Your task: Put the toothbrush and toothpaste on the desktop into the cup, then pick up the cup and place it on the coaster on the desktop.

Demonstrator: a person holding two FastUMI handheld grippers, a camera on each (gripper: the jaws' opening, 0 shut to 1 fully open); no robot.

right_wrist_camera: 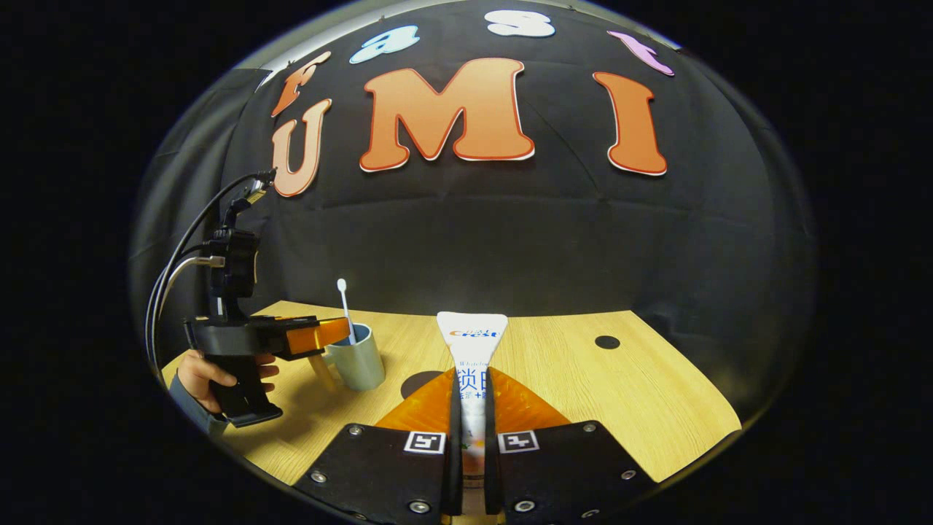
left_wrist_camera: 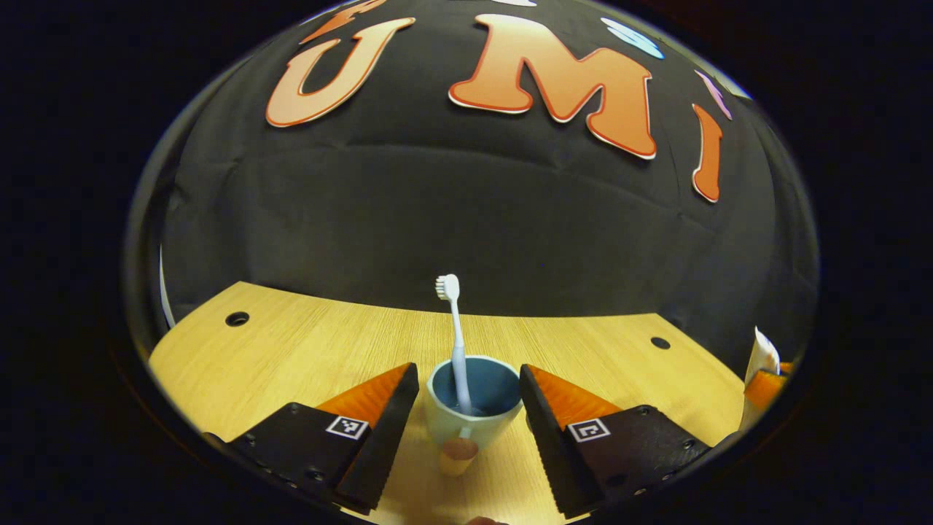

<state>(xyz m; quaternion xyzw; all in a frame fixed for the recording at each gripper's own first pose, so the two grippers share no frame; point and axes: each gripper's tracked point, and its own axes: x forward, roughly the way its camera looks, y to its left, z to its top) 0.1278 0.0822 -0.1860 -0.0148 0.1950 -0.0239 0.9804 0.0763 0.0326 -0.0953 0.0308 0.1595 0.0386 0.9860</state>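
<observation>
The pale cup [left_wrist_camera: 466, 426] with a blue inside stands on the wooden desk, its brown handle turned toward me. The white toothbrush [left_wrist_camera: 455, 335] stands in it, bristles up. My left gripper [left_wrist_camera: 470, 394] is open, one finger on each side of the cup and neither pressing it. My right gripper [right_wrist_camera: 472, 397] is shut on the white toothpaste tube [right_wrist_camera: 472, 343], holding it upright above the desk. The right gripper view also takes in the cup [right_wrist_camera: 358, 359], the toothbrush [right_wrist_camera: 344, 302] and the left gripper [right_wrist_camera: 332, 337], held by a hand [right_wrist_camera: 211, 375]. A dark round patch [right_wrist_camera: 421, 380], perhaps the coaster, lies behind my right gripper's left finger.
The desk [right_wrist_camera: 641, 408] has round cable holes [right_wrist_camera: 607, 341] [left_wrist_camera: 237, 319] [left_wrist_camera: 660, 343] near its back edge, which meets the black cloth wall. The toothpaste tube [left_wrist_camera: 762, 354] and an orange finger of the right gripper sit at the right edge of the left gripper view.
</observation>
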